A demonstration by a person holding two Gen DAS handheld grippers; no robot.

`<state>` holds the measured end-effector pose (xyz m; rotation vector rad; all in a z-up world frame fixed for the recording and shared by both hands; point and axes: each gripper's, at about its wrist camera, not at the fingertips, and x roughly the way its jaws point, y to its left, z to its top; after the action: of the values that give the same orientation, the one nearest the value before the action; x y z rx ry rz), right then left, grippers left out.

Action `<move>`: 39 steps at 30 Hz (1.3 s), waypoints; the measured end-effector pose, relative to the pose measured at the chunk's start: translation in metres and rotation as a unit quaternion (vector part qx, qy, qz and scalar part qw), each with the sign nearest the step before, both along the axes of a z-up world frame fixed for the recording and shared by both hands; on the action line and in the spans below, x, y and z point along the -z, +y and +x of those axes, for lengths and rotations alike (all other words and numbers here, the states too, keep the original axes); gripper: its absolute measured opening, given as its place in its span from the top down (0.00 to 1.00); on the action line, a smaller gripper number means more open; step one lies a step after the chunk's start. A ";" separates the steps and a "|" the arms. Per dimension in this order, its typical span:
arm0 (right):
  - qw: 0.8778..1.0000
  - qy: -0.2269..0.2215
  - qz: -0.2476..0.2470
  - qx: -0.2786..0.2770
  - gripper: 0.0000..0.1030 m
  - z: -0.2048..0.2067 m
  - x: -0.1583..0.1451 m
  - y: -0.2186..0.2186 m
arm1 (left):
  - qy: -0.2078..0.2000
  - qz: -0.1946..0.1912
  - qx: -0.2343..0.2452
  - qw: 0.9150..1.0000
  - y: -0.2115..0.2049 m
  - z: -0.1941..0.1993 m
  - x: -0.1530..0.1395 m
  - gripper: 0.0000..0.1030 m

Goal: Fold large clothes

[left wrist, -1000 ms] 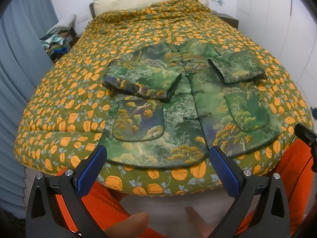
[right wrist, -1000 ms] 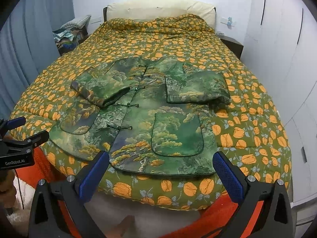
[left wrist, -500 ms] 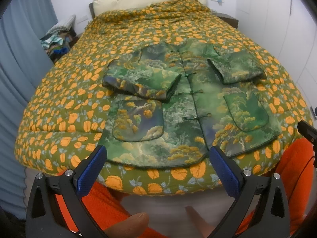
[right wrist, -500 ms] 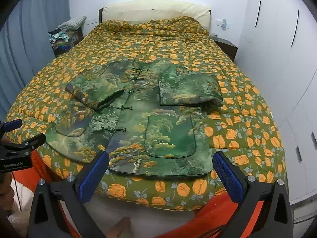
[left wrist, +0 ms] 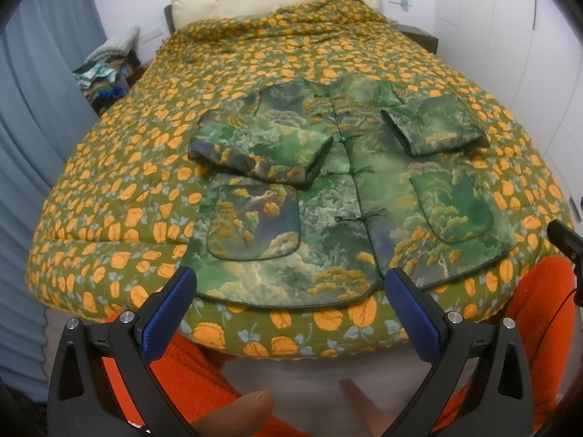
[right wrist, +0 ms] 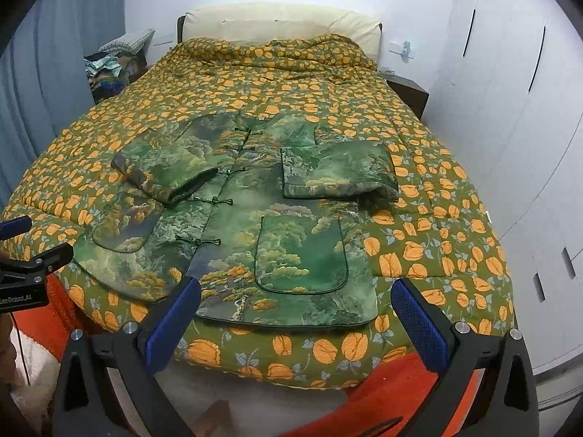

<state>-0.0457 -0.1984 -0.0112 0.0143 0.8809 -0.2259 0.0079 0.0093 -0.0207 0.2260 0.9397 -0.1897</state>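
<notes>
Hovering left gripper (left wrist: 288, 284): held off the foot of the bed, its 2 blue pads spread wide with nothing between them; seen from the right camera it sits low at the left edge (right wrist: 25, 251).
Right gripper (right wrist: 297, 293): also short of the bed edge, fingers wide apart and holding nothing; only its black tip shows at the right edge of the left view (left wrist: 566, 240).
Jacket (left wrist: 328, 189): lying flat and face up on the quilt, hem toward the grippers, collar toward the pillow; also plain in the right view (right wrist: 247, 218).
Sleeves: both folded in over the chest, the left sleeve (left wrist: 260, 149) angled across toward the button line, the right sleeve (left wrist: 433, 123) folded into a squarer block.
Front: closed by knot buttons (left wrist: 360, 216) down the middle; 2 patch pockets, 1 per side, below the sleeves (left wrist: 253, 220).
Quilt (left wrist: 120, 182): olive with orange flowers, covering the whole bed.
Pillow (right wrist: 284, 29): cream, at the head against the wall.
Clutter (right wrist: 109, 69): a pile of cloth beside the bed, by the curtain.
Wardrobe (right wrist: 510, 73): white doors along the right side.
</notes>
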 end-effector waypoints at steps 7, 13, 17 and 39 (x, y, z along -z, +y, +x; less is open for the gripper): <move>1.000 0.003 -0.001 0.002 0.00 0.001 0.002 0.000 | -0.001 0.001 0.001 1.000 0.001 0.000 -0.001 0.00; 1.000 0.004 0.000 0.003 0.00 0.001 0.003 -0.001 | -0.002 0.001 0.000 1.000 0.001 0.000 -0.001 0.00; 1.000 0.004 0.000 0.003 0.00 0.002 0.004 -0.003 | -0.002 0.001 0.001 1.000 0.000 0.000 0.000 0.00; 1.000 0.009 -0.006 0.009 0.00 0.000 0.010 -0.004 | -0.001 0.001 -0.001 1.000 -0.001 -0.003 0.005 0.00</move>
<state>-0.0454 -0.2025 -0.0209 0.0084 0.8979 -0.2491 0.0047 0.0081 -0.0255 0.2268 0.9381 -0.1873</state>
